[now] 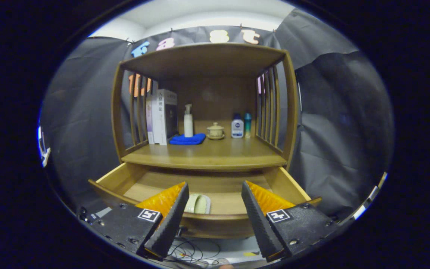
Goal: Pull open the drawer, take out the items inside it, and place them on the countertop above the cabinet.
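Observation:
The wooden cabinet's drawer [293, 186] stands pulled open below the countertop [207, 155]. Inside it, near the front wall, lies a small pale green item [199, 204], partly hidden by my left finger. My gripper [215, 190] hovers above the drawer's front, open, with nothing between its fingers. The pale item sits just ahead of the left fingertip [182, 190].
On the countertop stand books [162, 116], a white pump bottle [188, 121] on a folded blue cloth [187, 139], a small lidded pot [215, 131], and two small bottles [241, 126]. Slatted side rails [269, 112] and a top shelf [203, 58] enclose the space. Cables [189, 252] lie on the floor below.

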`<state>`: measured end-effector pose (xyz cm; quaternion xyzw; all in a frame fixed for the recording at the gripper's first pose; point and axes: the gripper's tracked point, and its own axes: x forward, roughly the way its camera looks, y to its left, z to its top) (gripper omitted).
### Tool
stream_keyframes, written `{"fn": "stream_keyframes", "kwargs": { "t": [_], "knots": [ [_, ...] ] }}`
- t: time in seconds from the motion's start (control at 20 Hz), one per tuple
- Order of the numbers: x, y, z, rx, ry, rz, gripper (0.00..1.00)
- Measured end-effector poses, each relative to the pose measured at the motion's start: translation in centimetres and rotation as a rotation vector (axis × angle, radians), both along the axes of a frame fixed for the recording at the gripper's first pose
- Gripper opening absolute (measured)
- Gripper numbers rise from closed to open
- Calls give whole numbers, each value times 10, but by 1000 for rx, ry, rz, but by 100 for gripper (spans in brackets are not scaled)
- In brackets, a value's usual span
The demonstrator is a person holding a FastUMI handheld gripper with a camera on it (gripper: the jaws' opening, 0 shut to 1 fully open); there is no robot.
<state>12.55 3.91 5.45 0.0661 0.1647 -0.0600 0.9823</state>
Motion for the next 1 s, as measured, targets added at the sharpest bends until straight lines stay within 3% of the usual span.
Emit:
{"fn": "stream_keyframes", "kwargs": {
  "t": [0.2, 0.4, 0.6, 1.0],
  "knots": [
    [35, 30, -26, 174, 246, 91, 87],
    [51, 37, -68, 224, 449, 104, 82],
    [58, 53, -98, 274, 557, 110, 72],
    [75, 57, -118, 235, 641, 102, 56]
  ]
}}
